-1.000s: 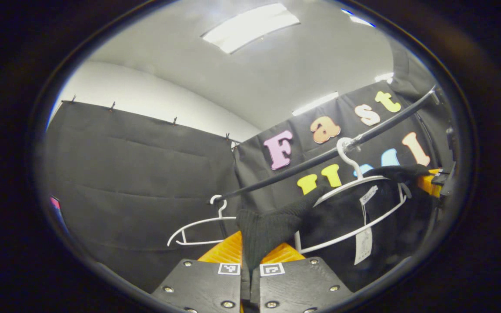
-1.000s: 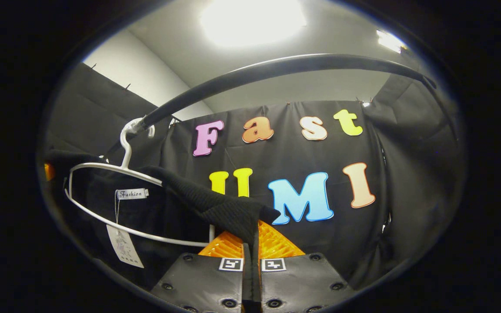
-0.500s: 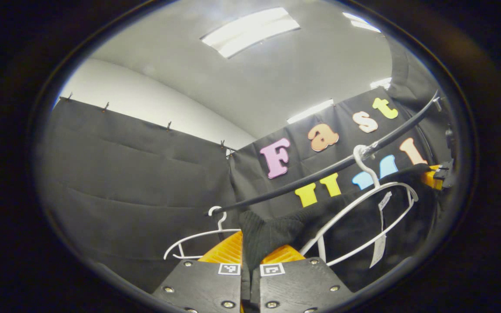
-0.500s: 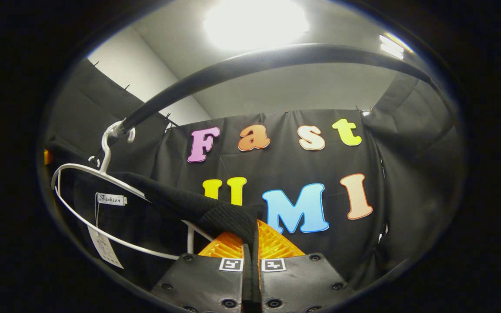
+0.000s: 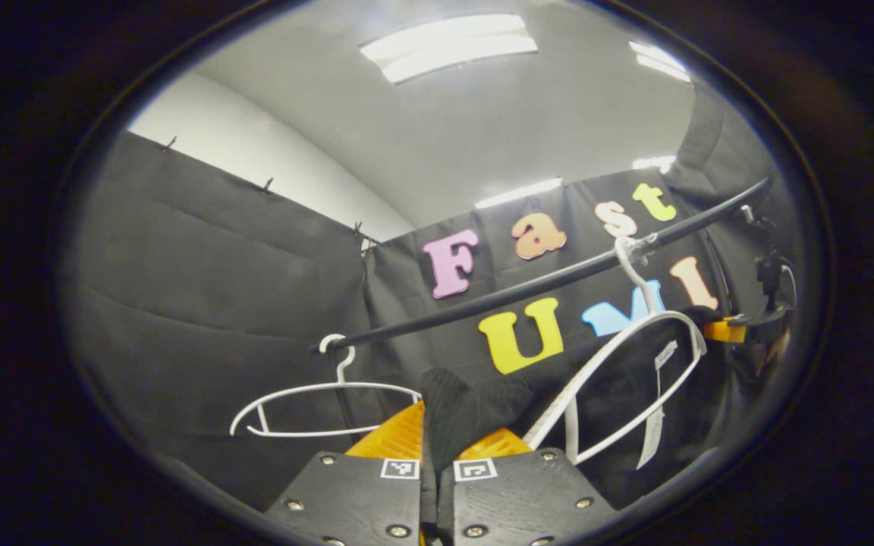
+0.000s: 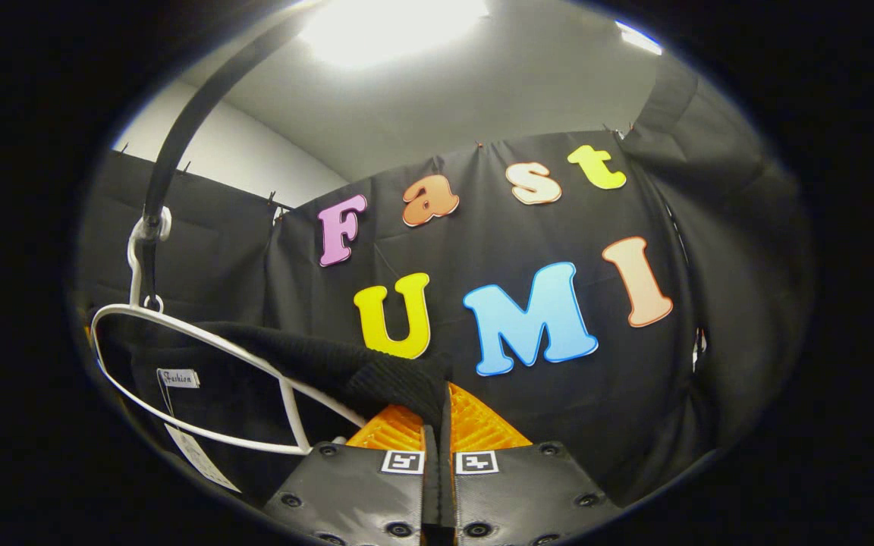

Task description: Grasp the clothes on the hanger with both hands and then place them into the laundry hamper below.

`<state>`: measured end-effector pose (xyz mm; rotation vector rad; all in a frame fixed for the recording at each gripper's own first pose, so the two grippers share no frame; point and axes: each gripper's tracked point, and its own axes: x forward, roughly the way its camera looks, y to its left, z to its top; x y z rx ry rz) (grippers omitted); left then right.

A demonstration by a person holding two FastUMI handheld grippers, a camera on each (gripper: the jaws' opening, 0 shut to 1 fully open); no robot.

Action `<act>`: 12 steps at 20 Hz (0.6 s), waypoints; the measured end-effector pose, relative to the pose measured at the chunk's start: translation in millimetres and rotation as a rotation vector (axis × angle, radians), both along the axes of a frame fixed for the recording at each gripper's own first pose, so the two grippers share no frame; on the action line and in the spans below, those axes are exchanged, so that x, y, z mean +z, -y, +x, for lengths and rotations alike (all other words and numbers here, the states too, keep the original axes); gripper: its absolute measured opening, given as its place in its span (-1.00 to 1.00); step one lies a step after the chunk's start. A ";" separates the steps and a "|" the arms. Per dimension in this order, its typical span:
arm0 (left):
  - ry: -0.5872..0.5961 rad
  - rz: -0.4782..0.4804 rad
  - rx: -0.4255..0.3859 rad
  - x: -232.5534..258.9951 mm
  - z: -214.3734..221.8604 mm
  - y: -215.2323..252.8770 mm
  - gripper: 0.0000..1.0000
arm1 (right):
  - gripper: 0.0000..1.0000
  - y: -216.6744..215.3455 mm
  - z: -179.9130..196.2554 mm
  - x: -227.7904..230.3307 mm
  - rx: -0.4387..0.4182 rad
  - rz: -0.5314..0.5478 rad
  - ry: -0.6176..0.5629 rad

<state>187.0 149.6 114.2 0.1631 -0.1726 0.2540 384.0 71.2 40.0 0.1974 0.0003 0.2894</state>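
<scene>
Now you grip the black knit garment [image 5: 475, 406] with both grippers.
Your left gripper [image 5: 437, 455] and right gripper [image 6: 437, 432] jaws pinch its shoulders, partly pulled off the white hanger [image 6: 202, 356] hooked on the black rail [image 5: 528, 284].

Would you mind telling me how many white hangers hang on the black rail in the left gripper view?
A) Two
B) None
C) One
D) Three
A: a bare white hanger hangs at the rail's near end, and a second hanger farther along has the black garment coming off it.
</scene>
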 end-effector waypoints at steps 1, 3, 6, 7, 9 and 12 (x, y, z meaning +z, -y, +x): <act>0.005 -0.007 -0.015 -1.2 1.3 1.0 -0.96 | -0.98 -1.3 0.4 -5.6 0.015 0.011 -0.020; 0.013 -0.018 -0.053 -2.6 2.3 3.0 -0.96 | -0.98 -1.2 2.0 -14.6 0.035 0.030 -0.059; 0.016 -0.057 -0.097 -4.7 3.5 0.6 -0.96 | -0.98 -2.7 2.6 -25.3 0.072 0.064 -0.115; 0.016 -0.065 -0.108 -5.3 3.1 -1.3 -0.96 | -0.98 -1.6 1.0 -28.6 0.080 0.064 -0.128; 0.008 -0.067 -0.132 -8.4 6.3 -1.1 -0.96 | -0.97 1.4 0.5 -38.6 0.074 0.044 -0.152; -0.015 -0.078 -0.168 -17.1 12.4 1.6 -0.96 | -1.00 2.1 -0.3 -63.9 0.074 0.017 -0.212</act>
